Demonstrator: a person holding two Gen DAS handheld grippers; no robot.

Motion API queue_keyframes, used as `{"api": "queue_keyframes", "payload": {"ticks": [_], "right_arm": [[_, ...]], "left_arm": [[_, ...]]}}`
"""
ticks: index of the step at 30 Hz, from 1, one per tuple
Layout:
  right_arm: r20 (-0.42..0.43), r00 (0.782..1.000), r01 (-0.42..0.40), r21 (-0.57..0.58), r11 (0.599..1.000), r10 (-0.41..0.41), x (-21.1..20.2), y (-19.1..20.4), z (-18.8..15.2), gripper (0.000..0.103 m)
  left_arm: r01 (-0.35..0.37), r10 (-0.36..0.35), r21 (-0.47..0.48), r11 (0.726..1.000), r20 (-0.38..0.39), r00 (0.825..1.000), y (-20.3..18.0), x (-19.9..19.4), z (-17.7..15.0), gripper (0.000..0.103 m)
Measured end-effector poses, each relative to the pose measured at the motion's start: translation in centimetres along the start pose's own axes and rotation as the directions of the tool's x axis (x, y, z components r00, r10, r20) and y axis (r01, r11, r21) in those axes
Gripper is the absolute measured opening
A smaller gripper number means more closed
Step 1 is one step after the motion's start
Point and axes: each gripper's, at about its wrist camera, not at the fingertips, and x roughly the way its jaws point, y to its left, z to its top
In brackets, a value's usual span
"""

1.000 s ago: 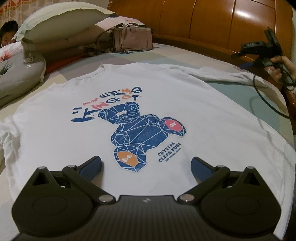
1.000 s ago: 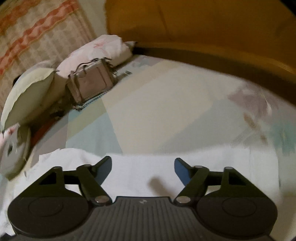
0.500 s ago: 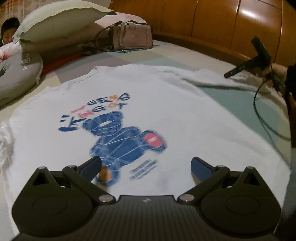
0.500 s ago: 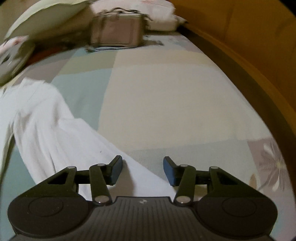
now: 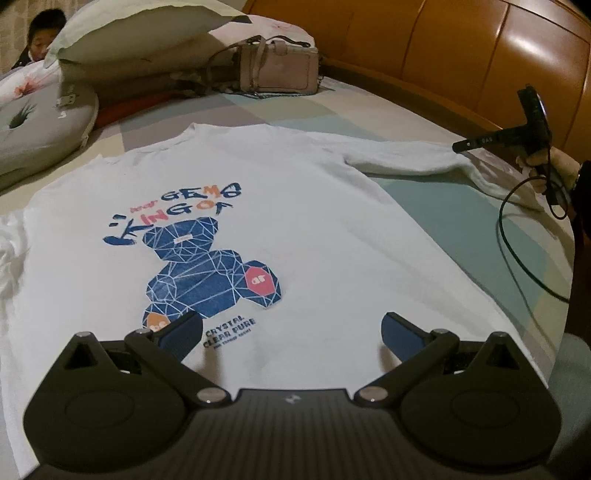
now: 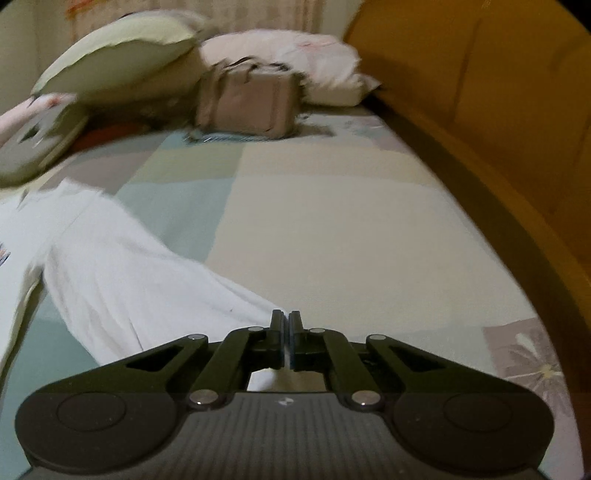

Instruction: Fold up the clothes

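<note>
A white long-sleeved shirt point(image 5: 314, 221) with a blue bear print lies flat on the bed. My left gripper point(image 5: 291, 332) hovers over its lower part, open, with nothing between the blue pads. One sleeve point(image 5: 406, 162) stretches out to the right, and a hand holds my right gripper point(image 5: 458, 146) at its end. In the right wrist view that sleeve point(image 6: 129, 273) tapers in under the right gripper point(image 6: 286, 321). Its jaws are closed together on the cuff, and white fabric shows below them.
A beige handbag point(image 5: 277, 70), pillows point(image 5: 129, 26) and a grey cushion point(image 5: 37, 125) sit at the far end of the bed, with a person point(image 5: 40, 33) behind them. The wooden headboard point(image 5: 461, 48) runs along the right. A black cable point(image 5: 517, 240) trails over the patchwork sheet point(image 6: 314, 221).
The right jaws went from wide open to closed at the sleeve's end, and the right view rolled. The left gripper drifted over the shirt and stayed open.
</note>
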Motion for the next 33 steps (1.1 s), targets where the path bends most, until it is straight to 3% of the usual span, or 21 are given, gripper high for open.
{"api": "queue_keyframes", "payload": {"ticks": [4,5,9,17,19,24,27,28,33], "right_arm": [[-0.026,0.999,0.030,0.029,0.999,-0.029,0.2,-0.4,0.1,0.008],[-0.030,0.999,0.042,0.034,0.999,-0.041,0.2,-0.5,0.1,0.015],[-0.011,0.997,0.076,0.085,0.993,-0.075,-1.7,-1.6,-0.5,0.025],[-0.016,0.978,0.208,0.239,0.949,-0.210,-9.2,-7.8,-7.3,0.059],[-0.035,0.969,0.244,0.285,0.927,-0.244,-9.6,-8.7,-9.4,0.063],[-0.020,0.961,0.268,0.333,0.904,-0.277,-9.6,-8.3,-12.2,0.062],[0.004,0.961,0.258,0.334,0.907,-0.275,-9.2,-7.3,-12.5,0.032],[0.007,0.963,0.252,0.325,0.911,-0.269,-9.1,-7.0,-12.2,0.007],[0.007,0.961,0.263,0.292,0.920,-0.277,-9.2,-7.0,-10.7,0.006]], "left_arm": [[0.009,-0.009,0.012,1.000,-0.006,1.000,-0.2,0.0,0.0,0.102],[0.004,-0.003,0.021,1.000,-0.010,1.000,-0.3,0.1,0.0,0.102],[-0.016,0.017,0.024,1.000,-0.015,1.000,0.0,0.1,-0.2,0.102],[-0.008,0.008,0.017,1.000,-0.026,1.000,-0.3,-0.4,-0.9,0.102],[-0.003,0.004,0.027,1.000,-0.027,1.000,-0.8,-0.7,-1.0,0.102],[-0.002,0.003,0.044,0.999,-0.026,1.000,-2.1,-1.7,-1.0,0.102],[-0.006,0.008,0.057,0.998,-0.030,1.000,-2.8,-1.9,-0.9,0.102],[-0.008,0.010,0.062,0.998,-0.031,0.999,-3.0,-2.0,-0.9,0.102],[-0.012,0.014,0.074,0.997,-0.032,0.999,-3.6,-2.4,-0.8,0.102]]}}
